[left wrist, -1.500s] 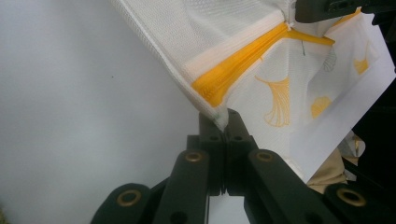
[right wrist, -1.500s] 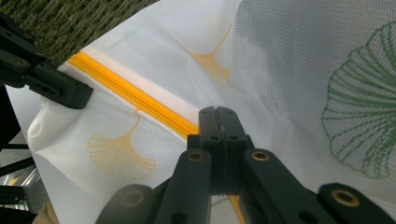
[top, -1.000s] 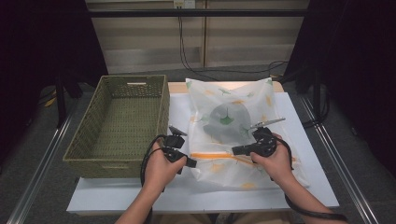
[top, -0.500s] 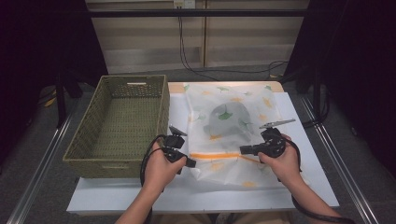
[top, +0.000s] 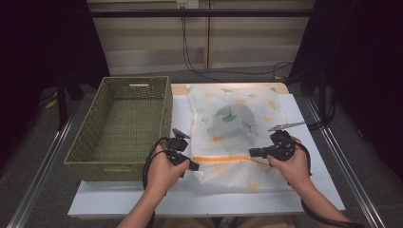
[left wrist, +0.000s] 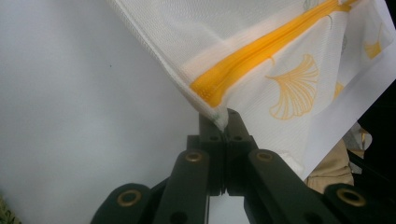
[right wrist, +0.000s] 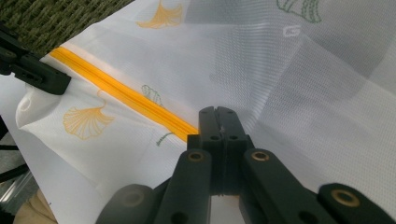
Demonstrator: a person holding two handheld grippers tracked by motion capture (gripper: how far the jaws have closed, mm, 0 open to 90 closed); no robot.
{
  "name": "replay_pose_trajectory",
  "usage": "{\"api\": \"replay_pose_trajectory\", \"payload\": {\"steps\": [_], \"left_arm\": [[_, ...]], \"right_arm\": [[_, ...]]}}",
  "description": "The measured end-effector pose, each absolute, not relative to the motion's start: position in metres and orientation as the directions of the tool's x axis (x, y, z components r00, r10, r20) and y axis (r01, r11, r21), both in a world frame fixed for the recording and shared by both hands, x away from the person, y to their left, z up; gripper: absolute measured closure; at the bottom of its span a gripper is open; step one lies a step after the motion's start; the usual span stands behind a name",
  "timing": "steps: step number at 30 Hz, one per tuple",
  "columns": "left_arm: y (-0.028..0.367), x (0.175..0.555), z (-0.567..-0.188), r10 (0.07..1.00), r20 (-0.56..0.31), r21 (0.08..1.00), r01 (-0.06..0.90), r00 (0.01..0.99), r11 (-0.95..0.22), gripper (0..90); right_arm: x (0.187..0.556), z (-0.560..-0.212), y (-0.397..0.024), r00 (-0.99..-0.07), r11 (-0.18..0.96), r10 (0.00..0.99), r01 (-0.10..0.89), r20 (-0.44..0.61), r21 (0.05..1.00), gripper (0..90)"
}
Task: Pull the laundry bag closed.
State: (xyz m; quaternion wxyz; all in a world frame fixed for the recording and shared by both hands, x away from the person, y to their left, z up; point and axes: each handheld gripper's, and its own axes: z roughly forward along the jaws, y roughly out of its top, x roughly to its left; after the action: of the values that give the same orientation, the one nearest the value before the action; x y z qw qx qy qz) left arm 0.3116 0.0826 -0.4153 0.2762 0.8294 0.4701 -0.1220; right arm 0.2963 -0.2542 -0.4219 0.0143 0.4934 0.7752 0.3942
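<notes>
A white mesh bag [top: 237, 102] printed with ginkgo leaves lies flat on the white table [top: 304, 123], and a grey garment [top: 228, 118] shows through it. An orange zipper [top: 218, 158] runs across its near part. My left gripper [top: 194, 166] is shut on the bag's left edge at the zipper's end; in the left gripper view the fabric is pinched between the jaw tips [left wrist: 224, 120]. My right gripper [top: 252, 152] is shut on the zipper at its right part; the orange zipper [right wrist: 116, 91] ends at my right gripper [right wrist: 219, 114]. What exactly is pinched there is hidden.
A woven green basket [top: 123, 118] stands at the left of the table, close to the left hand. Cables trail from both grippers toward the table's front edge. Dark floor and metal rails flank the table.
The right gripper has moved a little to the right along the zipper. The bag, raised earlier, now lies flatter and more spread out. The left hand has stayed put.
</notes>
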Motion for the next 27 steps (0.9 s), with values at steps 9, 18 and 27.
{"api": "replay_pose_trajectory", "payload": {"steps": [9, 18, 27], "left_arm": [[0.083, 0.312, -0.415, 0.715, -0.466, 0.343, 0.851, 0.521, -0.397, 89.1], [0.082, 0.312, -0.416, 0.713, -0.469, 0.330, 0.852, 0.521, -0.406, 89.1], [0.084, 0.313, -0.416, 0.714, -0.467, 0.328, 0.852, 0.521, -0.408, 89.1]], "right_arm": [[0.297, -0.423, -0.260, -0.496, 0.207, 0.798, 0.758, 0.341, 0.618, 90.0], [0.298, -0.425, -0.270, -0.480, 0.200, 0.812, 0.762, 0.330, 0.617, 90.0], [0.297, -0.428, -0.282, -0.452, 0.188, 0.834, 0.773, 0.317, 0.606, 90.0]]}}
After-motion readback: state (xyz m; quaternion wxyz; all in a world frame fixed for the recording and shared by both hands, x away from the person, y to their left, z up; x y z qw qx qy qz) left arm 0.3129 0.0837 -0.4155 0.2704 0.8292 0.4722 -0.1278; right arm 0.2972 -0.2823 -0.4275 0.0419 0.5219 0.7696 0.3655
